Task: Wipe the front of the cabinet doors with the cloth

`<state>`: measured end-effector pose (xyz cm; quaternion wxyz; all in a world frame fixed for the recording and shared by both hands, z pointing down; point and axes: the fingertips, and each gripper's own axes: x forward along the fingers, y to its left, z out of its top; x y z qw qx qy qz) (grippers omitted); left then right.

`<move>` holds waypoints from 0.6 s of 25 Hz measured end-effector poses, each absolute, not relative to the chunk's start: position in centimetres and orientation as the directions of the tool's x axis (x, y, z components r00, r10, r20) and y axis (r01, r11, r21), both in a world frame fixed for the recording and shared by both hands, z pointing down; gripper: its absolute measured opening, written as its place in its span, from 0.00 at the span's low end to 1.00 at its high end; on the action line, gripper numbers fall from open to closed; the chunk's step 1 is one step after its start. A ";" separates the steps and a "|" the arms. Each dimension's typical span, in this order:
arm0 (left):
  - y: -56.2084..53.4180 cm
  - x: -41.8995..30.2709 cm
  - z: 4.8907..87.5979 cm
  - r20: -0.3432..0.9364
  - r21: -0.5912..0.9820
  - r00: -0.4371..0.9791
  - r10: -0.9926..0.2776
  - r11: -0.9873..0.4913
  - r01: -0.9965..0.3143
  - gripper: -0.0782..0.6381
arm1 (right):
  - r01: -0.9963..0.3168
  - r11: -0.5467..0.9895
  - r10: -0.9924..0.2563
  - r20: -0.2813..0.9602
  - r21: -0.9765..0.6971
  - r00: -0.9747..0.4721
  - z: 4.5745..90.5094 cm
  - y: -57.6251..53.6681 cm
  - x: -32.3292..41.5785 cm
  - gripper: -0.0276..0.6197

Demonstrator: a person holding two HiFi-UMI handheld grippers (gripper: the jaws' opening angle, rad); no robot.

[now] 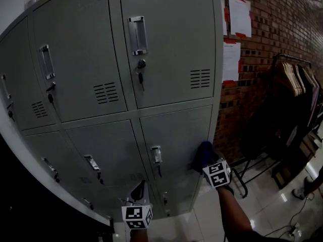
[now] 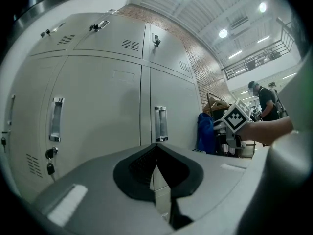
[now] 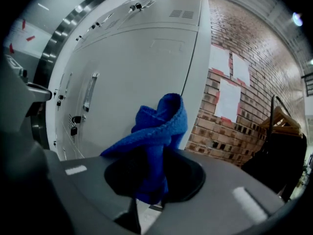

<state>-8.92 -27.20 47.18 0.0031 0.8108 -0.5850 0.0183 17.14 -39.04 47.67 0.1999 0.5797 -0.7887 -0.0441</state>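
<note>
A grey metal locker cabinet (image 1: 116, 84) with several doors fills the head view. My right gripper (image 1: 204, 161) is shut on a bunched blue cloth (image 3: 159, 131), which it holds against the lower right door (image 1: 179, 135) near that door's right edge. The cloth (image 1: 203, 154) shows as a dark blue lump above the marker cube. My left gripper (image 1: 138, 191) hovers low before the bottom doors, shut and holding nothing. In the left gripper view its closed jaws point at a door handle (image 2: 160, 124), with the cloth (image 2: 205, 131) and right gripper off to the right.
A brick wall (image 1: 267, 39) with pinned papers (image 1: 239, 15) stands right of the cabinet. A clothes rack (image 1: 295, 84) with hanging garments sits at the far right on a glossy floor. A person (image 2: 266, 102) stands far off in the left gripper view.
</note>
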 end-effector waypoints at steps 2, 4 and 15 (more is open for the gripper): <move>-27.2 -9.1 47.5 0.044 -0.017 0.309 -0.950 -0.310 -0.951 0.13 | -0.906 0.327 -0.934 0.238 0.269 -0.267 47.7 -38.5 17.3 0.17; -27.3 -9.3 47.7 0.049 -0.015 0.304 -0.951 -0.305 -0.952 0.13 | -0.912 0.329 -0.935 0.219 0.245 -0.279 47.9 -38.1 17.3 0.17; -27.0 -11.0 47.2 0.021 -0.019 0.256 -0.966 -0.257 -0.966 0.13 | -0.883 0.298 -0.922 0.348 0.363 -0.168 54.3 -37.7 17.1 0.16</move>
